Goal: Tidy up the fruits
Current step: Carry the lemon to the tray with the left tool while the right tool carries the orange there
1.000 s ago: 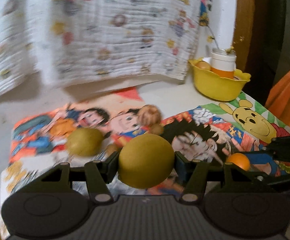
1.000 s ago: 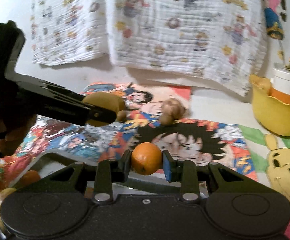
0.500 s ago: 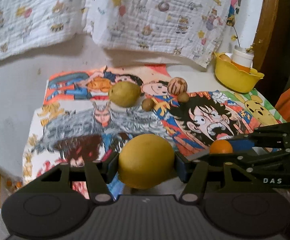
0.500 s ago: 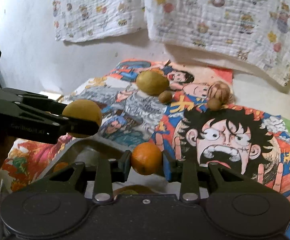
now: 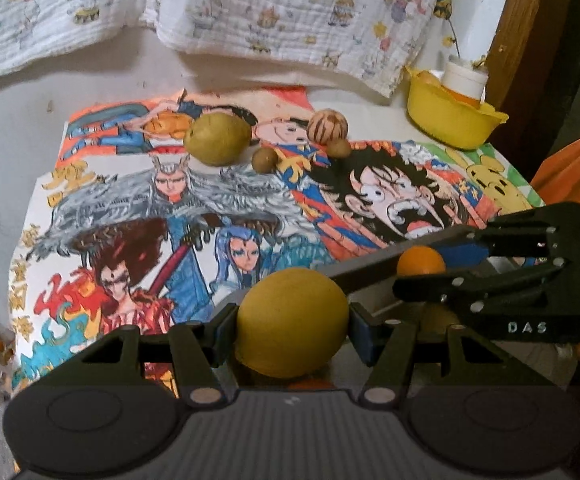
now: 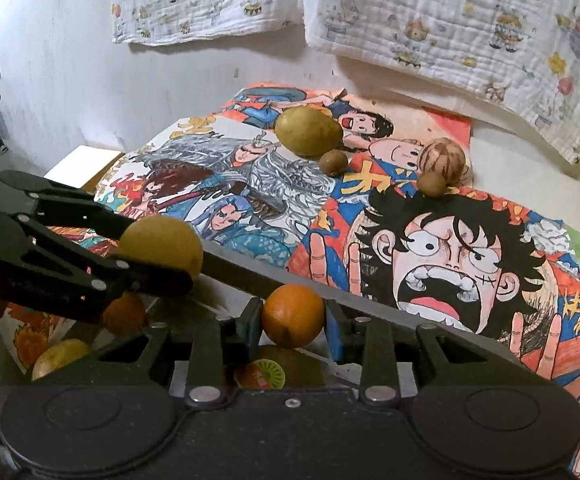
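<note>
Above the gray tray (image 6: 225, 272), the left gripper (image 5: 292, 330) squeezed a yellow fruit (image 5: 292, 322) and the right gripper (image 6: 292, 320) pinched a small orange (image 6: 292, 315), probably to drop both inside.

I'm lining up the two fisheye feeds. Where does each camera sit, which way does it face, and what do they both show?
Left wrist: rides behind the left tool, facing across the cartoon mat toward the wall; its fingers clamp a yellow-green fruit; the right tool enters from the right.
Right wrist: rides behind the right tool, facing the same mat; its fingers clamp an orange; the left tool enters from the left.
Shared: both held fruits, the large green fruit and the striped ball.
</note>
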A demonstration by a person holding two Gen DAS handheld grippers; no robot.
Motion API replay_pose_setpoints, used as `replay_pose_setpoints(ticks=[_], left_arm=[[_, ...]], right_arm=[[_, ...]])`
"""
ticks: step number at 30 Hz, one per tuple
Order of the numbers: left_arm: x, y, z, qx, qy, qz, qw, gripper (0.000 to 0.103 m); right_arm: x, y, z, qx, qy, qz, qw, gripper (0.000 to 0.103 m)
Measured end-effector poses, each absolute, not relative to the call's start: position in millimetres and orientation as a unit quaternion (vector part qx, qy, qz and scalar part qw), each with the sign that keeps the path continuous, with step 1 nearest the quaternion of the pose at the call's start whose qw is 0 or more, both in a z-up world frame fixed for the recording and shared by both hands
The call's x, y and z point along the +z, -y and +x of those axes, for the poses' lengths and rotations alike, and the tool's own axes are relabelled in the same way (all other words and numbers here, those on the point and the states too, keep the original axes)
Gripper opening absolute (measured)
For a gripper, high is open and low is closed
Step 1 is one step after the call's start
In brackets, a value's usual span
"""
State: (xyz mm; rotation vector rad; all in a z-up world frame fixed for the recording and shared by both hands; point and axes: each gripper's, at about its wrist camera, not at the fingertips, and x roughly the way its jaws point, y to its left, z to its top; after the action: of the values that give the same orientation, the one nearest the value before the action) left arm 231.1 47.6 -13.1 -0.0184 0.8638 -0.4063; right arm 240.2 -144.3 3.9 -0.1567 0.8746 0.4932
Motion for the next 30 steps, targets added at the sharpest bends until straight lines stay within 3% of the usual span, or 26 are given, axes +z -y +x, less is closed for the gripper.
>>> replay_pose_setpoints(ticks=[17,25,30], left_arm=[[-15,-46,240,-0.192,-0.44,-0.011,0.877,0.063],[-13,-50,234,-0.188,-0.433,-0.025,0.881,0.065],[-2,-50,222,-0.185,-0.41,-0.022,0.893,0.08]], right_arm=[[0,139,250,0.253,-0.449,-0.075,0.854,0.035],[2,146,243,0.248,-0.436,-0.078,0.861,0.046],[8,151,230,0.25,-0.418,-0.071,0.87,0.06]])
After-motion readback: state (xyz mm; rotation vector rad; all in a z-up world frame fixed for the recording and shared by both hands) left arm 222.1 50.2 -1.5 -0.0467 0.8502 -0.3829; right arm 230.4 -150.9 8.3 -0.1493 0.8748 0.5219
